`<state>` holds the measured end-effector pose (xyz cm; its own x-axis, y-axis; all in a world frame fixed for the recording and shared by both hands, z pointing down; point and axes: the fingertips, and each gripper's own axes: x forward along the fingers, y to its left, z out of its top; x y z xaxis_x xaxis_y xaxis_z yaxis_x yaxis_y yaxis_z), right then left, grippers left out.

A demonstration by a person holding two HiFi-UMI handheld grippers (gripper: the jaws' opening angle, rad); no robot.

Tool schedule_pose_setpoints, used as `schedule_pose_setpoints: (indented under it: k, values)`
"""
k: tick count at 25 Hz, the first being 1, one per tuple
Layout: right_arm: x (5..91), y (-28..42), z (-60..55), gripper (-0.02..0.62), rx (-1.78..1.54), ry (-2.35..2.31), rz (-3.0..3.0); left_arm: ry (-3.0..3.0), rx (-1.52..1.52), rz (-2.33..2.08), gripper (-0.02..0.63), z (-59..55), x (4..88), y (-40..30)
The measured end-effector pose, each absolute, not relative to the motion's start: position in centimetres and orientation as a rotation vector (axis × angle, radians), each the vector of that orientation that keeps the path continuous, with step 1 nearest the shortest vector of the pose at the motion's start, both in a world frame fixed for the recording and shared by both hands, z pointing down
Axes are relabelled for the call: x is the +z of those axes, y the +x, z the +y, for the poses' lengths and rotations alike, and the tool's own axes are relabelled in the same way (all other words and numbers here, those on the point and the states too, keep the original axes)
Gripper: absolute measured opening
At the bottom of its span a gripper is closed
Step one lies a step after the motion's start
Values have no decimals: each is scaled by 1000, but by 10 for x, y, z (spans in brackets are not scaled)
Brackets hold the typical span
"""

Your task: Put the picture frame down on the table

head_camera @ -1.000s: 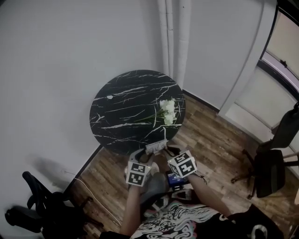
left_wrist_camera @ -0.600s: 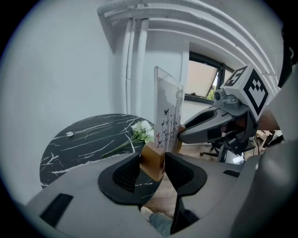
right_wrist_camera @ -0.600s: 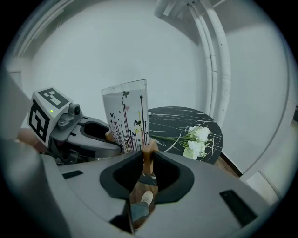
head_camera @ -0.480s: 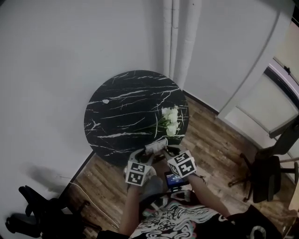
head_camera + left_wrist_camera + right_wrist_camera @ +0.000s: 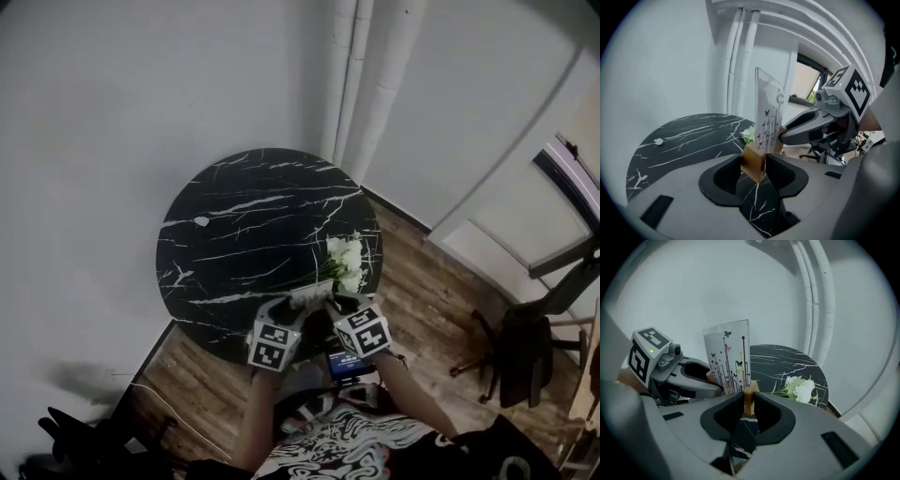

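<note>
The picture frame (image 5: 768, 117) is a clear upright panel printed with flowers and butterflies on a wooden base (image 5: 754, 162). My left gripper (image 5: 754, 166) is shut on one end of that base, and my right gripper (image 5: 749, 401) is shut on the other end (image 5: 749, 396). In the head view the picture frame (image 5: 310, 297) hangs over the near edge of the round black marble table (image 5: 246, 225), between the left gripper (image 5: 281, 330) and the right gripper (image 5: 349, 319).
A bunch of white flowers (image 5: 341, 262) lies on the table's right side, close to the frame. White pipes (image 5: 361, 84) run up the wall behind. Black chairs stand at the right (image 5: 530, 342) and lower left (image 5: 75, 441) on the wooden floor.
Both grippers have carried the frame forward, from over the floor to over the table's near edge. The table and flowers now sit closer in the head view.
</note>
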<state>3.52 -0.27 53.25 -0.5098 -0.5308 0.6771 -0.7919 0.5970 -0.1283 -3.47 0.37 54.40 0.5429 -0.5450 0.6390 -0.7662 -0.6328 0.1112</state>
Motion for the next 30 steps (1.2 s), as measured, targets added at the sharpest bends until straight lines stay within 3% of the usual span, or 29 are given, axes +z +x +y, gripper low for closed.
schedule_pose_setpoints:
  k: [30]
  values:
    - [534, 22, -71, 69, 597, 1190, -2123, 2489, 735, -890, 176, -75, 550, -47]
